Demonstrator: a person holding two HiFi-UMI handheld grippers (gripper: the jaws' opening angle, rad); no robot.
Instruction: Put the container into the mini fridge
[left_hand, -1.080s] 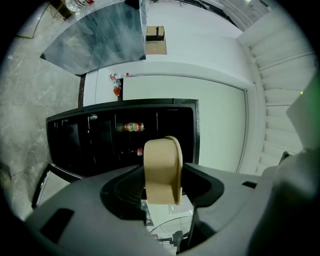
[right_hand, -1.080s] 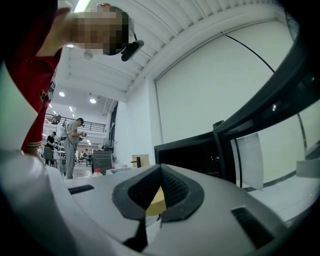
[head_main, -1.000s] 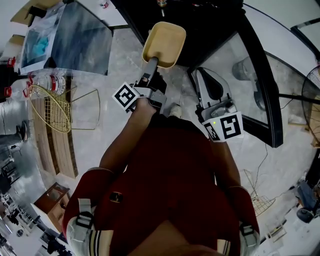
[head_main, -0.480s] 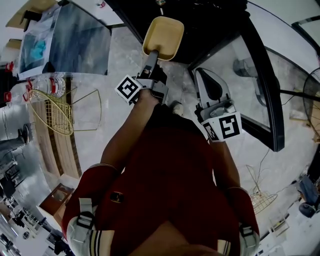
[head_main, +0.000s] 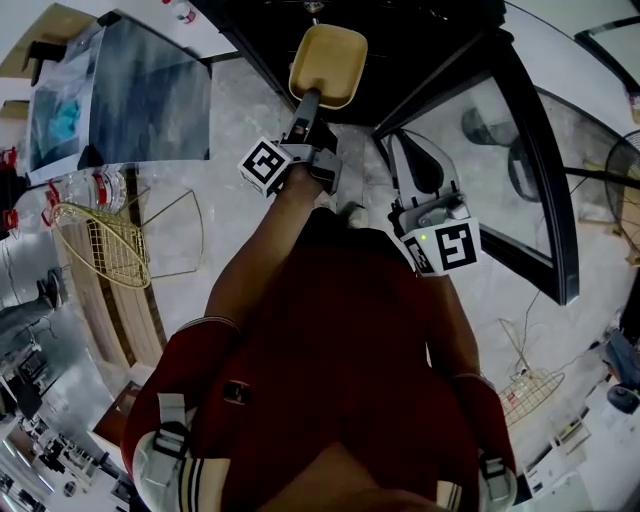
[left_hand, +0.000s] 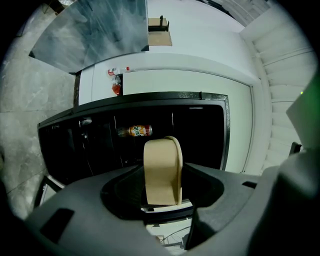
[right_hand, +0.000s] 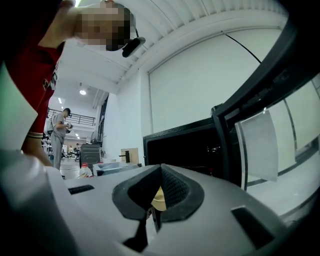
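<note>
A beige plastic container (head_main: 328, 62) is gripped by its near rim in my left gripper (head_main: 308, 98), which is shut on it. It hangs at the dark mouth of the black mini fridge (head_main: 410, 45). In the left gripper view the container (left_hand: 161, 170) stands on edge between the jaws of the left gripper (left_hand: 162, 196), facing the fridge interior (left_hand: 85, 150). An orange drink bottle (left_hand: 136, 131) lies inside. My right gripper (head_main: 415, 160) sits beside the open glass door (head_main: 515, 150). Its jaws are shut with nothing between them, and in its own view the right gripper (right_hand: 154, 210) points at the fridge (right_hand: 185, 145).
The open glass door (right_hand: 260, 145) stands at the right. On the floor to the left are a yellow wire basket (head_main: 100, 240), water bottles (head_main: 85, 185) and a grey-blue board (head_main: 140, 95). A wire rack (head_main: 530, 385) lies at the lower right. A person (right_hand: 61, 130) stands far off.
My left gripper has carried the container forward, closer to the fridge opening. The right gripper has shifted slightly forward beside the door.
</note>
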